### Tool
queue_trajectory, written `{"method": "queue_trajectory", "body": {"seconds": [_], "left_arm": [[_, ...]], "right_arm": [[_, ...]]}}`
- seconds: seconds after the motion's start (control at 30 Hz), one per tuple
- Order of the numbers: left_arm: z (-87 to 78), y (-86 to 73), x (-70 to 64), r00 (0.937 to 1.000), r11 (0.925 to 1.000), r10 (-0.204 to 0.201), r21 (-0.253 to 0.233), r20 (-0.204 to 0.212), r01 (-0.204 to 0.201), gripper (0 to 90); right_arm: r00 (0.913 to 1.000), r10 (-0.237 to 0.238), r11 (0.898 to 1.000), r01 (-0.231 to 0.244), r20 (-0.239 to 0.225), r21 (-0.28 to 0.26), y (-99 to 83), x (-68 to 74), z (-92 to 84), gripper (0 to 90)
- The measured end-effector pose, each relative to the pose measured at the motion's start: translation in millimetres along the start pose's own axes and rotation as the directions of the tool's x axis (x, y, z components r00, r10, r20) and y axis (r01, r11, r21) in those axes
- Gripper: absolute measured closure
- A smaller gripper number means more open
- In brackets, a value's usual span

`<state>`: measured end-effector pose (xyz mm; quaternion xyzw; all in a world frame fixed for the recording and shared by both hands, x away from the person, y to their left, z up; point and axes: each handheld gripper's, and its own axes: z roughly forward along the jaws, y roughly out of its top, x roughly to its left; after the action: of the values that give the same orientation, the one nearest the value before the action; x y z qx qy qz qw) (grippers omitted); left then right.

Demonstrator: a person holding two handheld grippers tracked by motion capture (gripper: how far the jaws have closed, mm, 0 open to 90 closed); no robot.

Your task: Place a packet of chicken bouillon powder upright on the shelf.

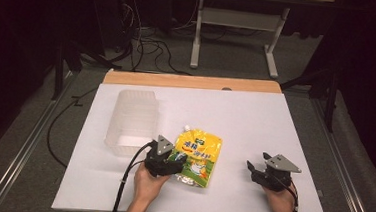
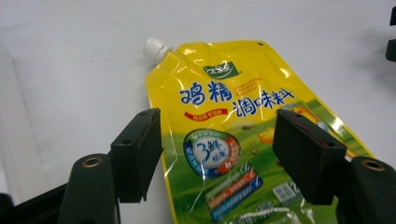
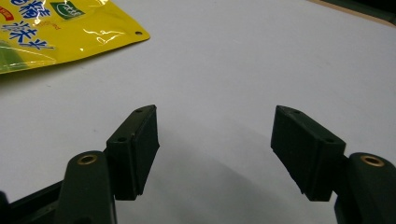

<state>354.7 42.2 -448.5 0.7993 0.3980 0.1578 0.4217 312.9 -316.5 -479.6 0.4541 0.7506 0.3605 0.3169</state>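
A yellow and green spouted seasoning pouch (image 1: 200, 154) lies flat on the white table, its white cap pointing to the far left. My left gripper (image 1: 178, 159) hovers over the pouch's near left end, jaws open. In the left gripper view the pouch (image 2: 224, 116) lies between and beneath the spread jaws of that gripper (image 2: 217, 154), and the pads do not press on it. My right gripper (image 1: 256, 162) rests to the right of the pouch, open with bare table between its jaws (image 3: 215, 149). A corner of the pouch (image 3: 51, 28) shows at the upper left in the right gripper view.
A clear plastic container (image 1: 132, 119) stands on the table just left of the pouch and beyond my left hand. The white table top (image 1: 255, 115) ends in a wooden strip (image 1: 192, 81) at the far side. Cables and a desk frame lie on the floor beyond.
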Motion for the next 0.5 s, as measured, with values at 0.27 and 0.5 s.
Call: {"method": "queue_trajectory", "body": {"seconds": [0.27,0.5], "left_arm": [[20.7,12.5,4.5,0.9989,0.9960,-0.035,0.081,-0.031,0.038,31.3],[37.3,20.3,7.7,0.9975,0.9913,-0.062,0.115,-0.033,0.065,30.9]], "right_arm": [[1.0000,0.003,1.000,-0.003,-0.001,0.000,-0.1,0.1,-0.6,32.5],[1.0000,0.000,1.000,0.000,-0.002,0.000,0.0,0.0,-0.5,32.4]]}}
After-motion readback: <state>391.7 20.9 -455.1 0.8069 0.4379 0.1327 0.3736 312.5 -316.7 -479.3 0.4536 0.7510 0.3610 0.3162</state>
